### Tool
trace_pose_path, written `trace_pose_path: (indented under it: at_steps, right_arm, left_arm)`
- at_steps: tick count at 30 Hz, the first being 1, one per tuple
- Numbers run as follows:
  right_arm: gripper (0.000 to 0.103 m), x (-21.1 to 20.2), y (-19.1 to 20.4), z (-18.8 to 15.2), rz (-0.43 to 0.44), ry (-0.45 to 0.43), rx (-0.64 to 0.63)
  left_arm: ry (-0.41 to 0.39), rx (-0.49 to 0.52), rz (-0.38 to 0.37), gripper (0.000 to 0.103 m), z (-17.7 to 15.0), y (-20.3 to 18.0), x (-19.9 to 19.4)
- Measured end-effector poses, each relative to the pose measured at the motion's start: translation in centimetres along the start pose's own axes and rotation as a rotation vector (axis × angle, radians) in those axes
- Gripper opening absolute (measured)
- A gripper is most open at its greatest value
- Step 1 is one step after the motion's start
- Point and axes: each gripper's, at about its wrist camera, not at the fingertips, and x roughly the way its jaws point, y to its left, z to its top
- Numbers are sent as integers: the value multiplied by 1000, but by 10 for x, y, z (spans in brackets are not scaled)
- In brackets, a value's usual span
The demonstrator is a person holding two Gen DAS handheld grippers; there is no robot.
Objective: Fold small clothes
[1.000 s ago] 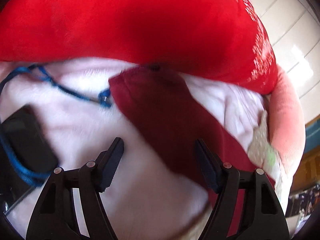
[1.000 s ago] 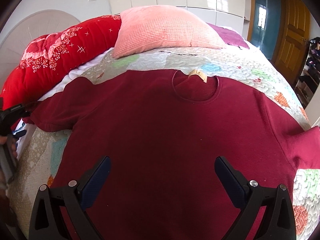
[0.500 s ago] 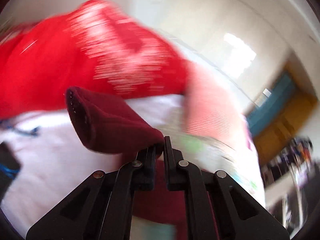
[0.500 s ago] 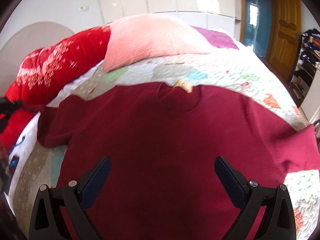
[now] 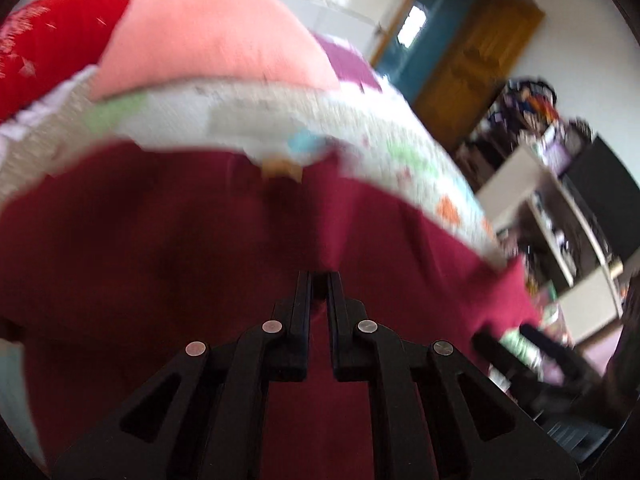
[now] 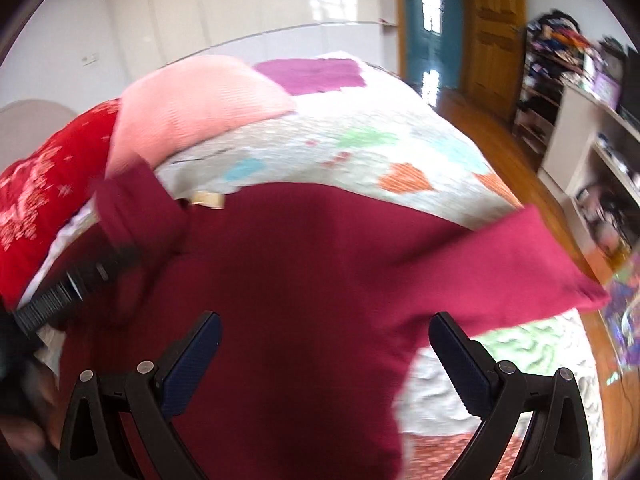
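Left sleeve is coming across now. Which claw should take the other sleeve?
Right. The right claw is open and hangs over the maroon shirt, near the right sleeve lying flat on the quilt. The left claw is shut on the left sleeve.

Quilt [image 6: 360, 152] beyond the shirt [image 6: 320, 280] lies bare — pink pillow [image 6: 192, 104] and red cushion [image 6: 44, 184] crowd its left.

Pink pillow [image 6: 192, 108] beside red cushion [image 6: 44, 196] — atop patchwork quilt [image 6: 360, 152].
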Motion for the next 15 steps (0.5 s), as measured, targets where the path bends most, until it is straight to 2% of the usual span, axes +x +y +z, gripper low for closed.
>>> trace_pose_path:
  at_steps: [1,2,4,6,7,8,9,13,15]
  right_arm:
    - [103,1,-8,1,2,5,19]
    - [103,2,-12,1,7,6,29]
    - [103,3,-17,2,23,3,46]
    - [103,5,-17,6,57,-2,56]
    - [103,6,-15,8,80,-6,56]
    - [103,6,-12,8,96,-8,52]
    - [103,9,-8,10,109,-4,44]
    - [103,22,12,15,101,-7,-5]
    - [102,33,17,21,103,-9,-2]
  left_arm:
    - [22,8,-8,16,-1,0,-1]
    - [29,12,-17,29,-5,-3,-8]
    - [24,29,-51,49,-7,1,-30]
    - [-21,49,-55,51,-8,2,-58]
    - [-57,61,-41,57,-10,3,-74]
    - [-83,67,-19,66,-10,8,-85]
    - [-114,75,19,68,-9,14,-94]
    - [-197,91,241,69,-15,54,-116]
    - [-178,52,309,69,-19,76,-119]
